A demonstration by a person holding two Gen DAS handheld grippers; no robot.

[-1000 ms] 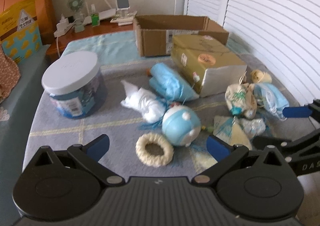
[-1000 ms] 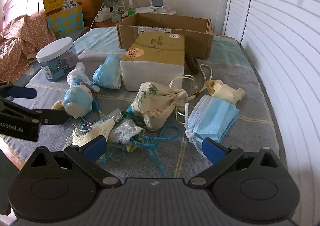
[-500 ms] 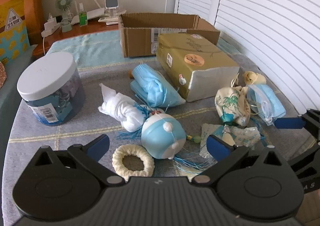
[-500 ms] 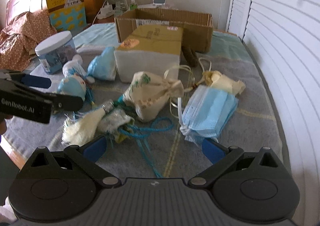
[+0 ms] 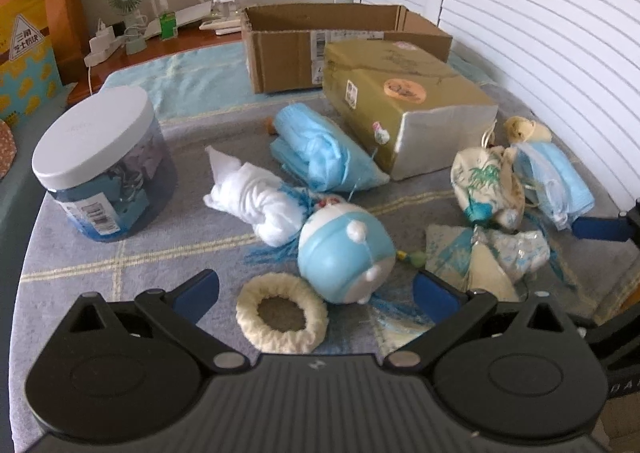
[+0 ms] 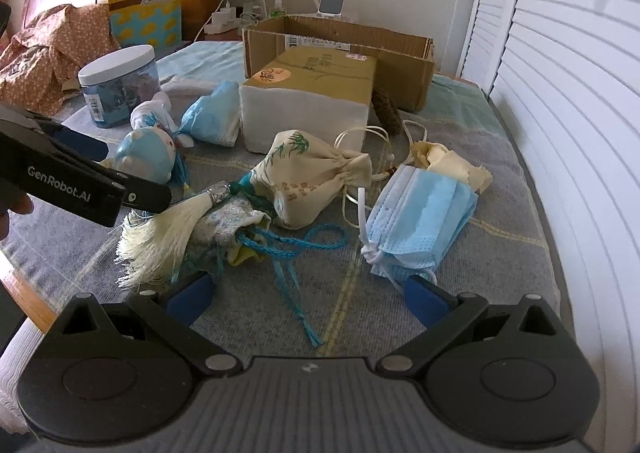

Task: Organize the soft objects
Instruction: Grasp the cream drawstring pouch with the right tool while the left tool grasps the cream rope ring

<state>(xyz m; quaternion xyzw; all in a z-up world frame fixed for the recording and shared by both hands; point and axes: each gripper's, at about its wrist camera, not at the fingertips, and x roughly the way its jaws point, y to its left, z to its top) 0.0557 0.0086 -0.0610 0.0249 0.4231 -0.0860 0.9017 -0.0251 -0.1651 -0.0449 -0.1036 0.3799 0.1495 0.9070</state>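
Soft things lie scattered on the bed blanket [image 5: 120, 253]. In the left wrist view a cream fabric ring [image 5: 282, 313] and a blue-and-white round plush [image 5: 344, 253] sit just ahead of my open left gripper [image 5: 316, 289], with a white cloth bundle [image 5: 256, 199] and folded blue masks [image 5: 324, 157] beyond. The right wrist view has my open right gripper [image 6: 308, 297] over a blue cord [image 6: 296, 249], with a cream tassel [image 6: 160, 237], a bamboo-print pouch [image 6: 308, 181] and a stack of blue face masks [image 6: 420, 221] ahead. Nothing is held.
An open cardboard box [image 6: 340, 41] stands at the back, with a gold wrapped tissue pack [image 6: 312, 101] in front of it. A white-lidded jar [image 5: 100, 169] stands at left. White shutters [image 6: 560, 93] line the right side. The bed edge runs near left.
The left gripper shifted slightly right and closer to the plush and ring. The right gripper view swung back left and a little nearer the cord. Both stayed open.
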